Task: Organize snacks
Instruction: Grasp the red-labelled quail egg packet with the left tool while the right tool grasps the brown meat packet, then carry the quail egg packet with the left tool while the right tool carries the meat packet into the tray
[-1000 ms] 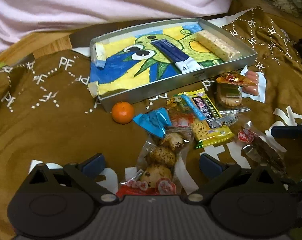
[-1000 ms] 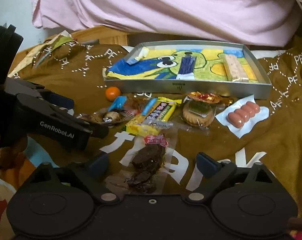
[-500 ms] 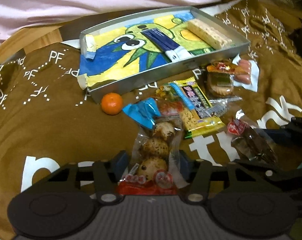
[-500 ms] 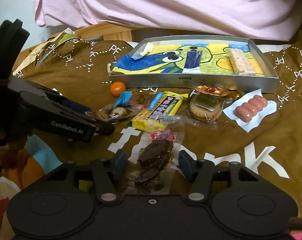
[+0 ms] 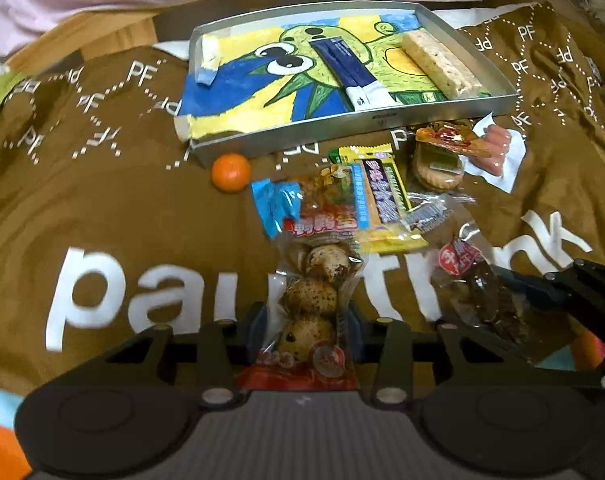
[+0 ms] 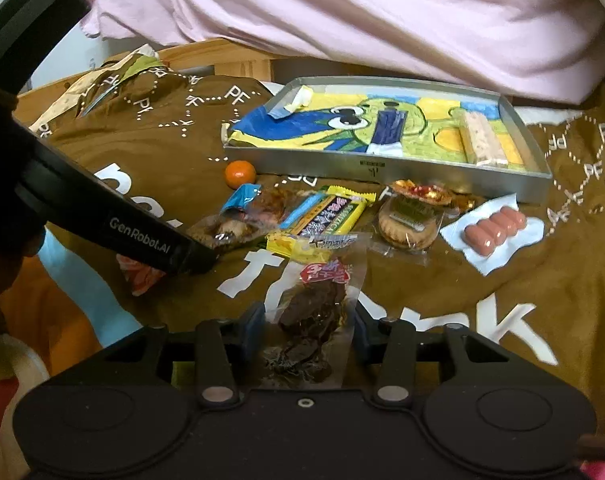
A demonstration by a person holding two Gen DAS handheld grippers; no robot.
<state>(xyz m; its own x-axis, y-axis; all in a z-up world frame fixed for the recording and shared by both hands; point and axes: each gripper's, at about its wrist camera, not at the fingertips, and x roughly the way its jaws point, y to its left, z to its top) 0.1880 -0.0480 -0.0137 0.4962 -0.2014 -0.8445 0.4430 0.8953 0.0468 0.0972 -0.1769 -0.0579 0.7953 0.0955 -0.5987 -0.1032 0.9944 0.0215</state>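
left view, left hand-held gripper: jaws closing on the near end of the egg pack, blue pads right against its sides. Looks like a grab by the sealed bottom so the rest can dangle free on the lift.
left view, tray: metal tray past the pile, lined with a cartoon drawing. It already holds a dark blue packet and a pale cereal bar lying side by side, so I'd guess it's where the snacks go.
left view, loose pile: a small orange just in front of the tray's near wall, a blue wrapper, a yellow bar, a round biscuit pack and a sausage pack, all crowded between the tray and the grippers.
right view, right hand-held gripper: also closing, with the dark jerky bag between its pads. The crinkly film hides whether they're pressing on it yet.
right view, other gripper: the left one reaches in from the left edge, tip down at the egg pack.
right view, plan (my guess): one bag per hand, both headed for the tray's free space on the left.
surface: no desk here. Everything sits on a rumpled brown cloth with white lettering, so the packs lie tilted.
room: pink fabric bunched up behind the tray, a wooden edge showing under it. Dim light.
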